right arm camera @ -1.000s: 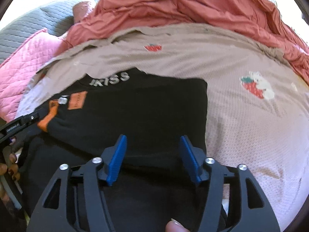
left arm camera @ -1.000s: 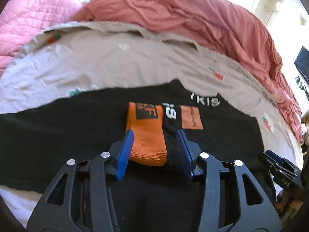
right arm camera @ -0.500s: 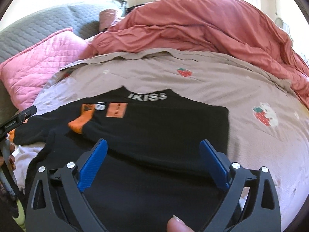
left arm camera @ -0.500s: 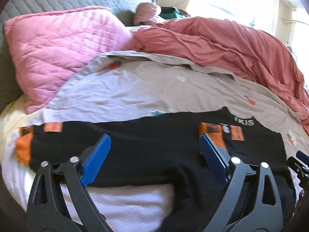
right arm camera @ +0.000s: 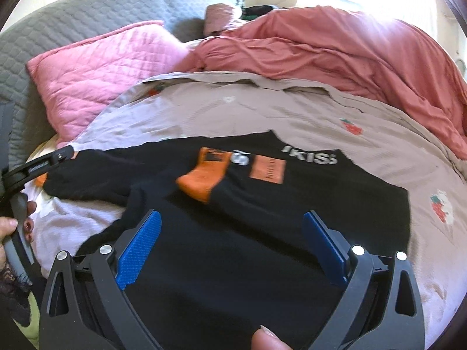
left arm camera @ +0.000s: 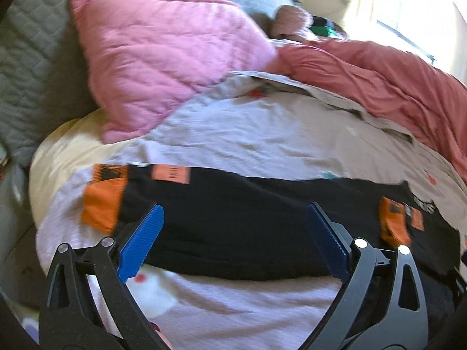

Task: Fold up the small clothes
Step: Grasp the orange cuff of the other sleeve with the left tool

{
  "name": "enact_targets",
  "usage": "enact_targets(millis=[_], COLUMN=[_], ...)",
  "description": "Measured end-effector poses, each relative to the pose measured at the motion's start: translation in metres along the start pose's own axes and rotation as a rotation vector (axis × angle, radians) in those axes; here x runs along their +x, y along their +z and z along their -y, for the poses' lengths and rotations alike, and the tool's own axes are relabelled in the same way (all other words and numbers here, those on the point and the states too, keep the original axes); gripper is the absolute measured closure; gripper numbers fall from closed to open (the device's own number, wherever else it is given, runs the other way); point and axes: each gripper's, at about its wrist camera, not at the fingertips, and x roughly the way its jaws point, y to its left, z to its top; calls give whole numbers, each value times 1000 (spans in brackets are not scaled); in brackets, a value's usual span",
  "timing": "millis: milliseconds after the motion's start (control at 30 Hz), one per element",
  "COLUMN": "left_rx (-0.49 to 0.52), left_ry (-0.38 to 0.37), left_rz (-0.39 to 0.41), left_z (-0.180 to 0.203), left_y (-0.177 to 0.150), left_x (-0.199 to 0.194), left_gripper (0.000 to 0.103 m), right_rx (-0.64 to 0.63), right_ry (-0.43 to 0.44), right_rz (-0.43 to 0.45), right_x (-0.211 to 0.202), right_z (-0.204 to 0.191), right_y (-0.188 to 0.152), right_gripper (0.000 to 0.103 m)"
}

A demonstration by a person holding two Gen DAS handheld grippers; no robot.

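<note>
Black sweater (right arm camera: 262,210) lies flat on my bedsheet (right arm camera: 292,110), one orange cuff (right arm camera: 204,180) folded in; left gripper (left arm camera: 233,242) and right gripper (right arm camera: 233,245) just spread wide, nothing pinched.

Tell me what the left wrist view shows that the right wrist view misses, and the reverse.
Only the left wrist view shows the orange cuff of the outstretched sleeve in full. Only the right wrist view shows the white lettering at the collar clearly, a hand on the left gripper's handle and a fingertip at the bottom edge. Both show the black shirt, the pink pillow, the red blanket and open blue fingers.
</note>
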Motion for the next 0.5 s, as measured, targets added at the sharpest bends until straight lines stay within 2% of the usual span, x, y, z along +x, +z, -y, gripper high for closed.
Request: enact_targets(millis=[333, 500], left_rx=[-162, -225], left_ry=[148, 176], left_rz=[-43, -75], left_z=[-54, -76], left_y=[-1, -4], left_x=[15, 25], left_gripper=[12, 12], right_rx=[-55, -89], right_ry=[51, 74], right_rz=[-31, -44], right_x=[27, 40], right_z=[-41, -62], right_y=[3, 4], right_gripper=[6, 6])
